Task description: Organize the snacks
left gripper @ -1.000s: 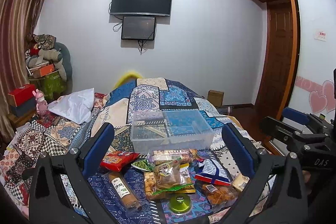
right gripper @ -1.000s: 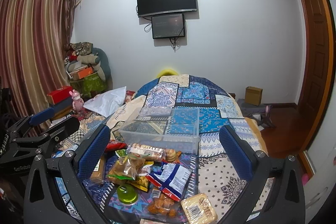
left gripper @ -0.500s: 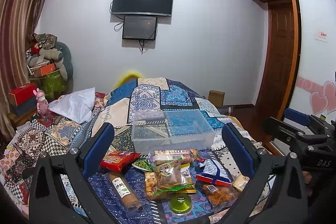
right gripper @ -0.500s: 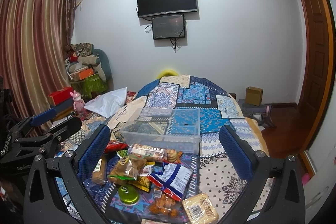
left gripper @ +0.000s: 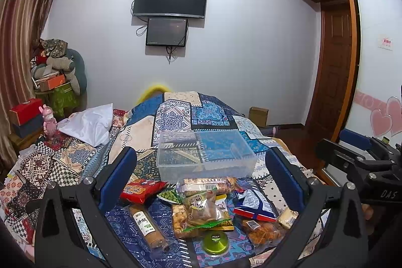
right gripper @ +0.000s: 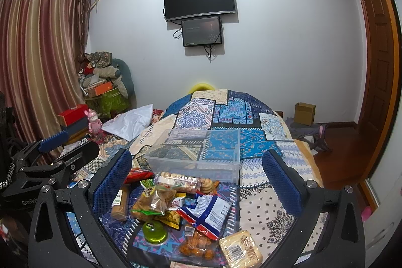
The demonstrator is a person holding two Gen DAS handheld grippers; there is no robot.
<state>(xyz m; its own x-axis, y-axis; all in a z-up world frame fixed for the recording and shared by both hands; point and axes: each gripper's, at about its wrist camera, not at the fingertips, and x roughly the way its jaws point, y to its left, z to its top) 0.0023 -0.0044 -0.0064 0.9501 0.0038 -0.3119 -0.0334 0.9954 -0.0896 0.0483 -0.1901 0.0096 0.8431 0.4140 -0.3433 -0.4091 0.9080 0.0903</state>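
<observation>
Snacks, about ten packets plus one green tin, heaped on patchwork bedspread just before one clear plastic bin, which holds nothing. No item shifted since earlier frames. Left gripper and right gripper: both level above heap, jaws wide, nothing held.

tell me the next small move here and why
Probably lower the right tool onto the blue and white packet and close on it. Both tools are open and hold nothing, the clear box behind the pile looks empty, and that packet lies on top of the pile, between the right tool's fingers.
</observation>
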